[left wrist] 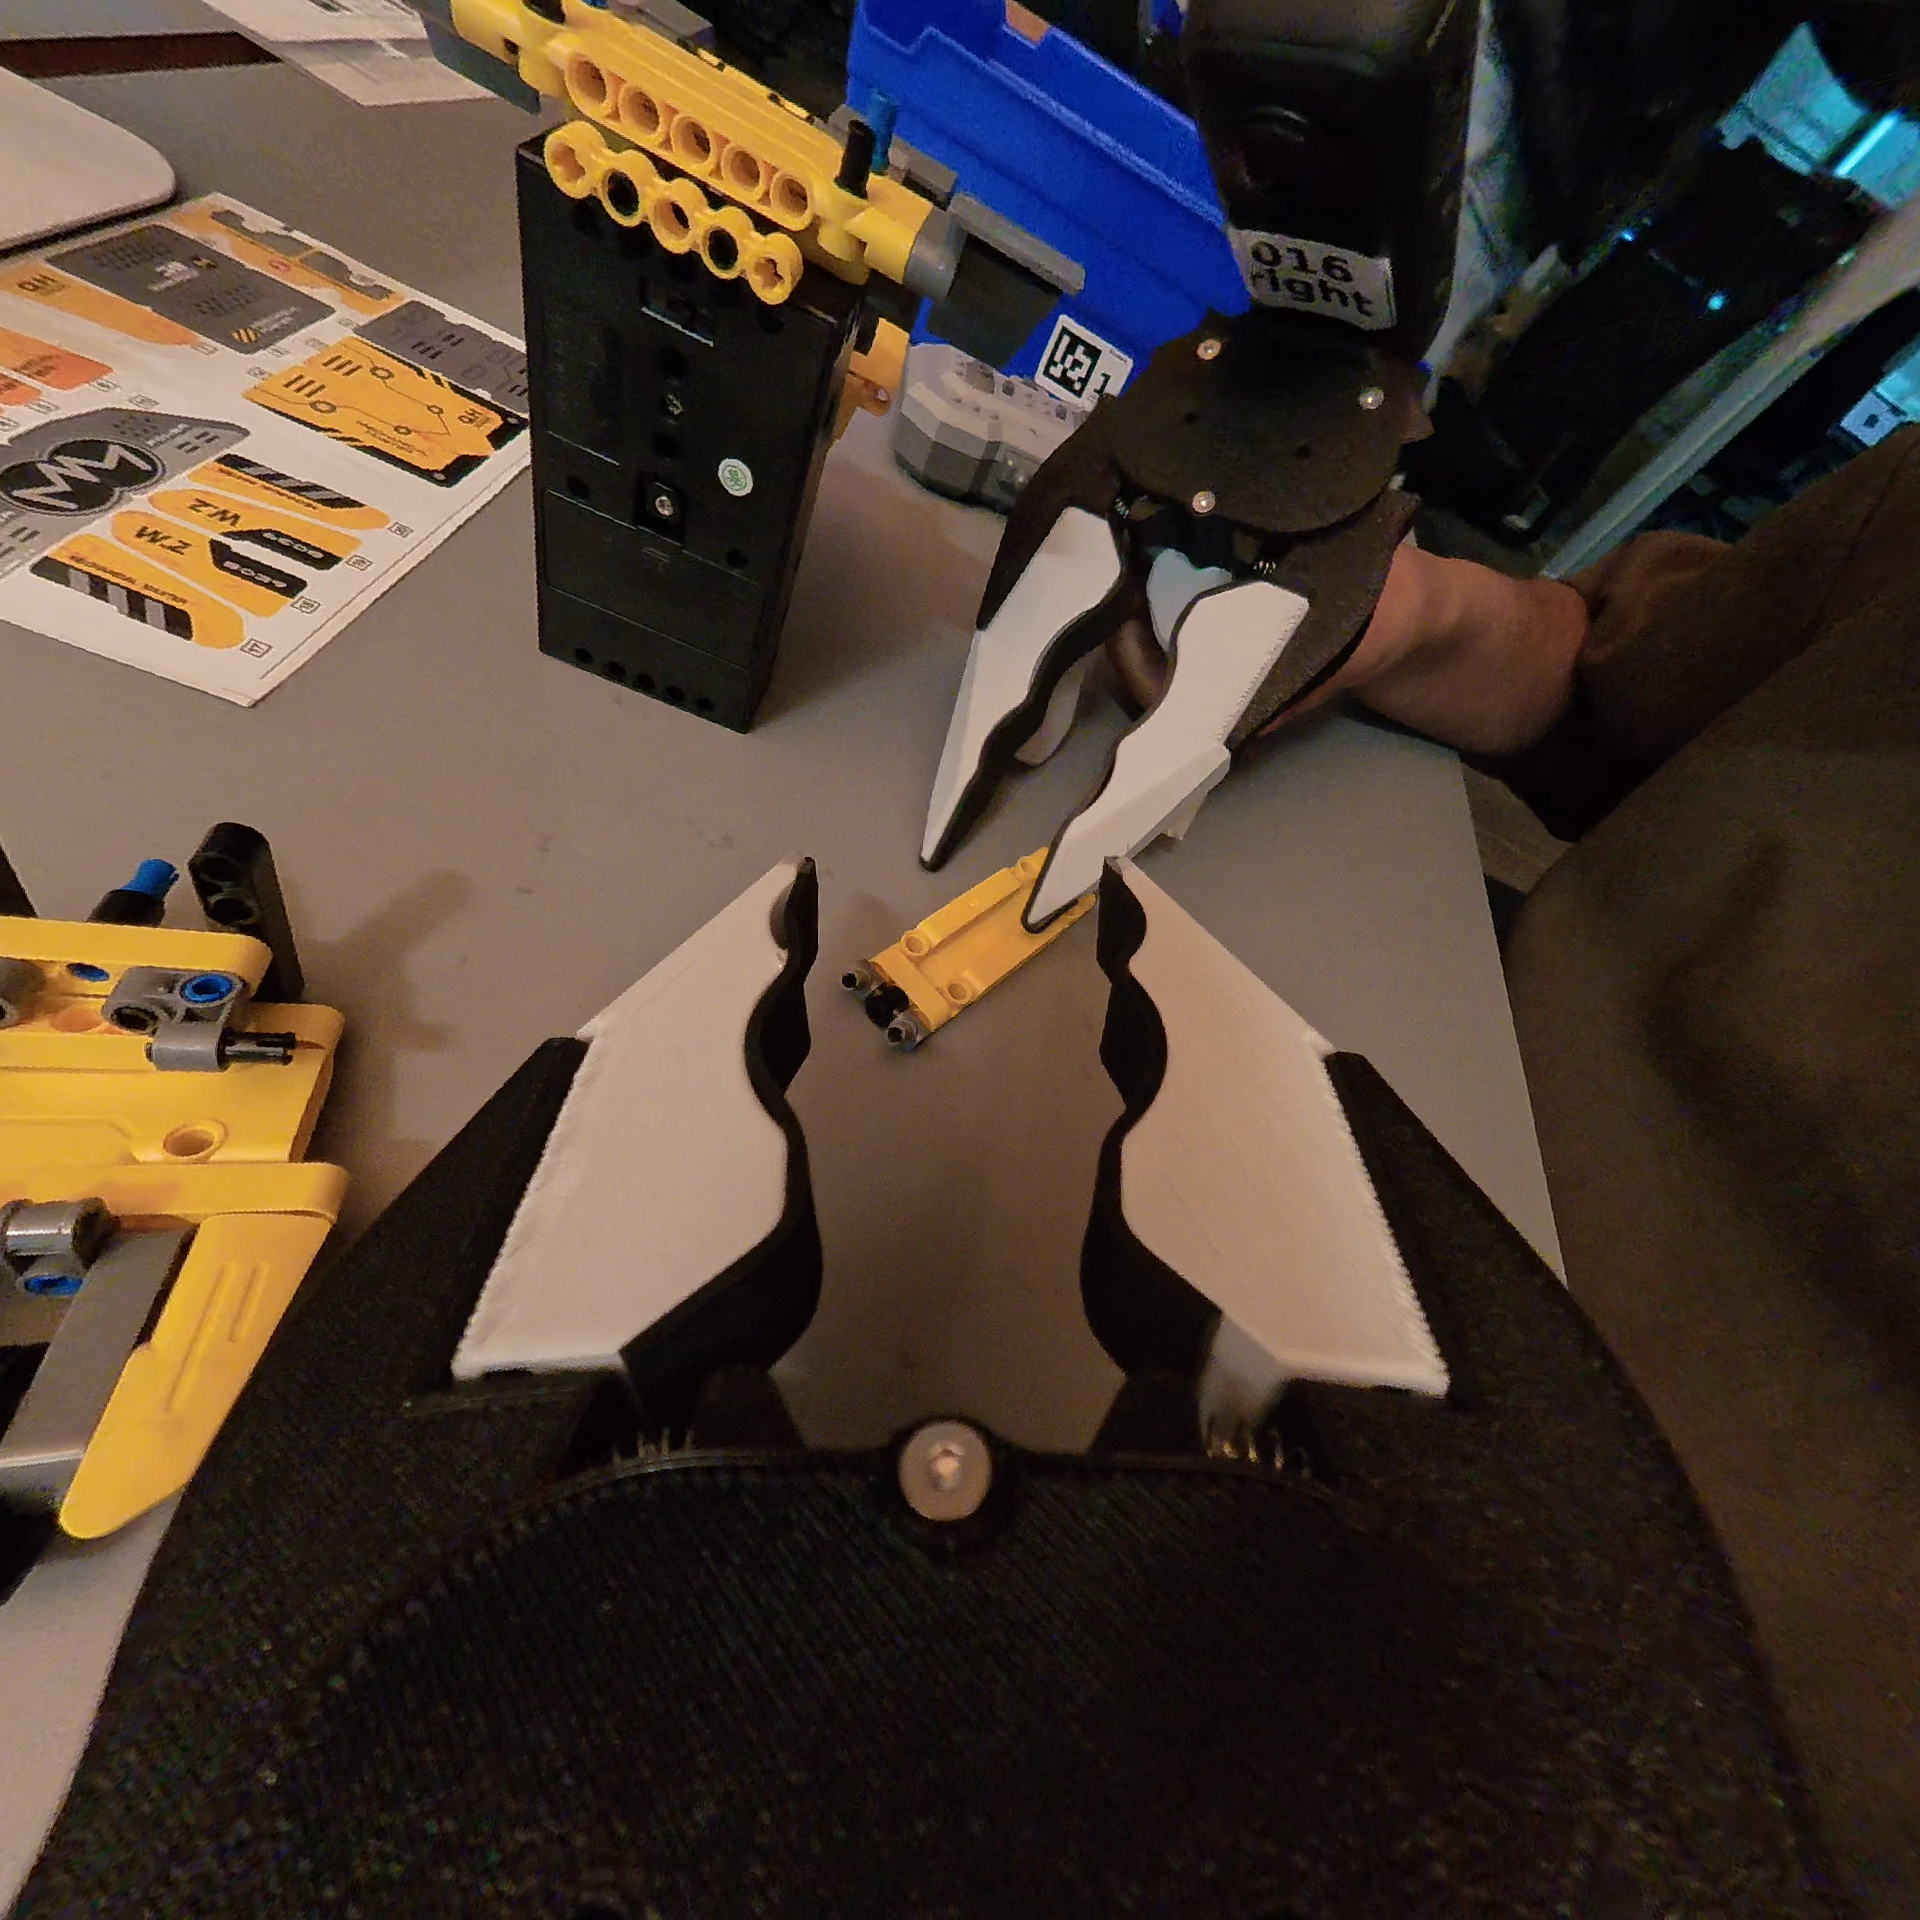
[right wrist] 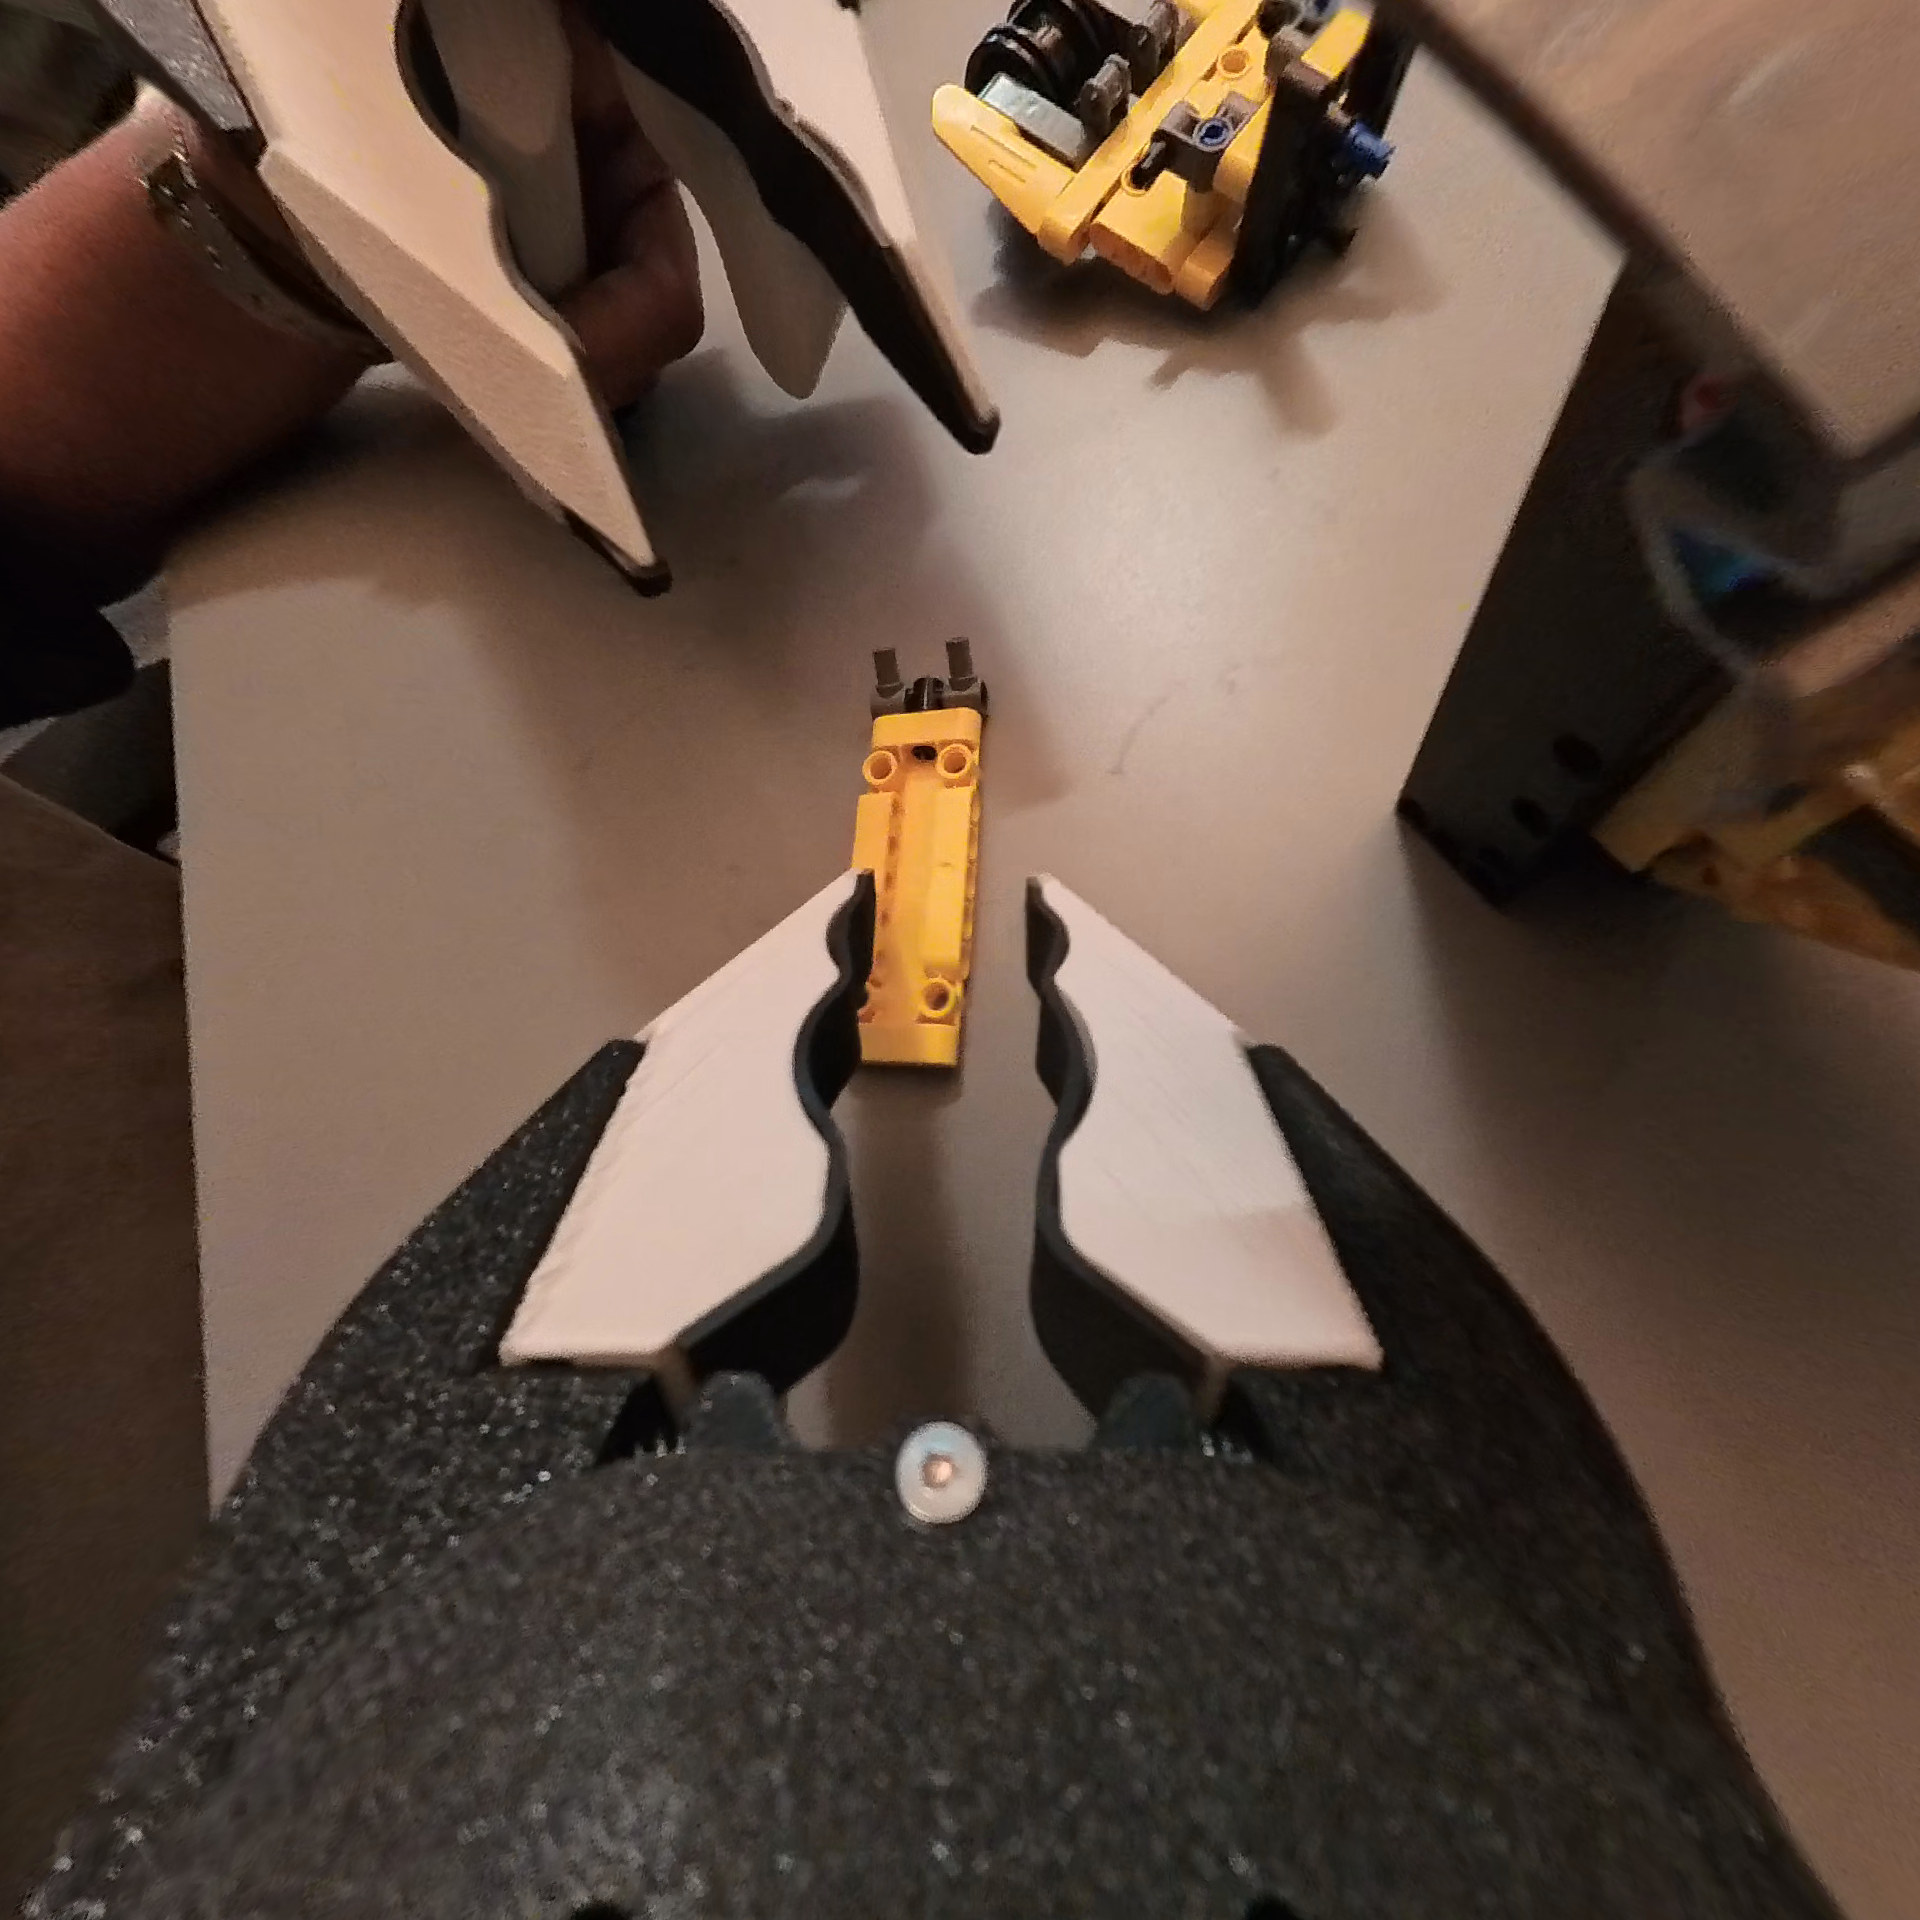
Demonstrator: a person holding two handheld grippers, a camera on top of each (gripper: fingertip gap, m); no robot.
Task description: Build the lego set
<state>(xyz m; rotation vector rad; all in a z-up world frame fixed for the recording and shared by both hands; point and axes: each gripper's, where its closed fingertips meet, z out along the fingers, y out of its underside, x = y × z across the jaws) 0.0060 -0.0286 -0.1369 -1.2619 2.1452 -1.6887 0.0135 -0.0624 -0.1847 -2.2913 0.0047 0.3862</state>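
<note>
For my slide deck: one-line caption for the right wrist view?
Open right hand-held gripper poised over a small yellow brick panel on the grey table, left hand-held gripper opposite.

A grey table (left wrist: 395, 790) bears a small yellow brick panel (left wrist: 961, 961) with dark pins at one end — lying flat. A tall black box (left wrist: 665, 468) stands upright, yellow holed beams (left wrist: 675, 177) across its top. A sticker sheet (left wrist: 208, 436) lies left — a yellow brick assembly (right wrist: 1174, 156) nearer, a blue bin (left wrist: 1039, 166) behind.

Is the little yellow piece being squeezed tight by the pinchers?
No, the little yellow piece lies flat on the table, and the right gripper is open around its near end.
</note>
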